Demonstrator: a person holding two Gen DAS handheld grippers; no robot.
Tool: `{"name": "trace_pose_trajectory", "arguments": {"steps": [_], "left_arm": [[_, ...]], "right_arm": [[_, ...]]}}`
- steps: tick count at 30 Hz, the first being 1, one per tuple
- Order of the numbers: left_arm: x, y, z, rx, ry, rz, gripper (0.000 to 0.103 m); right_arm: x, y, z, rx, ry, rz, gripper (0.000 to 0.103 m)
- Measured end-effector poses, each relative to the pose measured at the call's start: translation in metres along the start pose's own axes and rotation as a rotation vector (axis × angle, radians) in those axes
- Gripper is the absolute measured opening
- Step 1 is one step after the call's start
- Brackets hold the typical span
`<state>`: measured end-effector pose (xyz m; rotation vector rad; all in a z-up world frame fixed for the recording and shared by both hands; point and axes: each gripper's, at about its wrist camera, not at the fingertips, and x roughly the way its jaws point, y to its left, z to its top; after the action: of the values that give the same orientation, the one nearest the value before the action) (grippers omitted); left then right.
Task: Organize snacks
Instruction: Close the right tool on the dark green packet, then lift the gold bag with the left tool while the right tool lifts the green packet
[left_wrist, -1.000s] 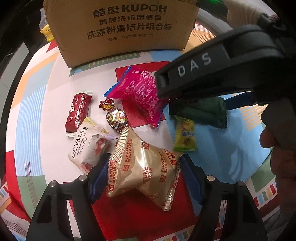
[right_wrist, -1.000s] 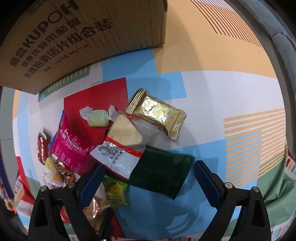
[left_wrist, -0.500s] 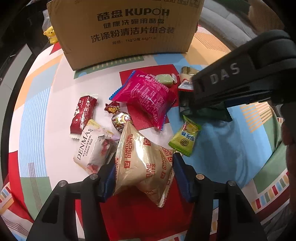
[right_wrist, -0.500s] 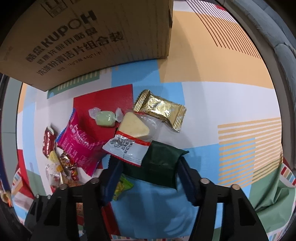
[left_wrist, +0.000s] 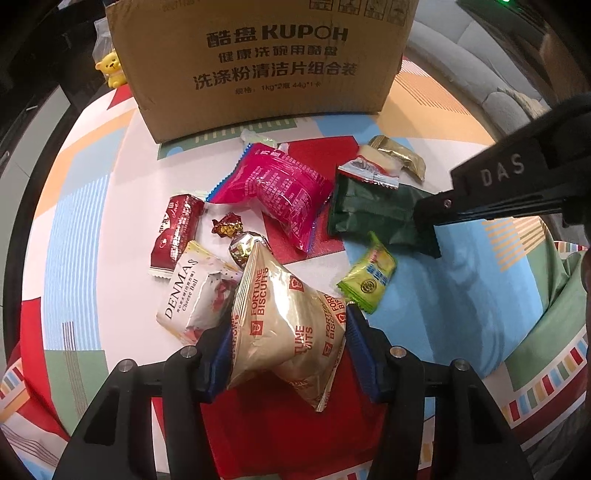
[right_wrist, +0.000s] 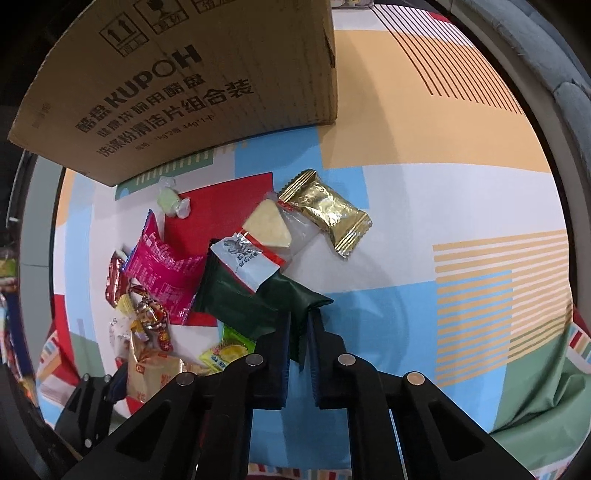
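The right gripper has just been closing and now pinches the dark green packet by its corner, in front of the cardboard box. The left gripper clamps the Fortune Biscuits bag between its jaws, nearer than the box.

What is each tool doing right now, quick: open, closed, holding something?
Left tool: closed on the gold Fortune Biscuits bag.
Right tool: has just been closing, now pinching an edge of the dark green packet.

Black claw frames, blue pads, silver screws, white "DAS" lettering.
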<state>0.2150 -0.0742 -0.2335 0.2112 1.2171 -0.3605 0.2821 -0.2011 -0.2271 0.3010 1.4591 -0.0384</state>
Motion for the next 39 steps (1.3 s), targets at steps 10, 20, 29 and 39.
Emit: {"name": "trace_pose_trajectory", "arguments": {"steps": [10, 20, 29, 39], "left_arm": [[-0.023, -0.005, 0.005, 0.007, -0.049, 0.023, 0.053], [-0.05, -0.014, 0.005, 0.013, -0.106, 0.052, 0.053], [-0.063, -0.013, 0.006, 0.004, -0.144, 0.073, 0.052], [-0.084, -0.011, 0.014, -0.019, -0.183, 0.077, 0.052]], "right_arm": [[-0.034, -0.007, -0.021, -0.004, -0.052, 0.01, 0.009], [-0.052, -0.031, -0.027, -0.022, -0.118, 0.03, 0.002], [-0.065, -0.03, -0.038, -0.034, -0.152, 0.044, 0.002], [-0.091, -0.025, -0.041, -0.053, -0.207, 0.058, 0.002]]}}
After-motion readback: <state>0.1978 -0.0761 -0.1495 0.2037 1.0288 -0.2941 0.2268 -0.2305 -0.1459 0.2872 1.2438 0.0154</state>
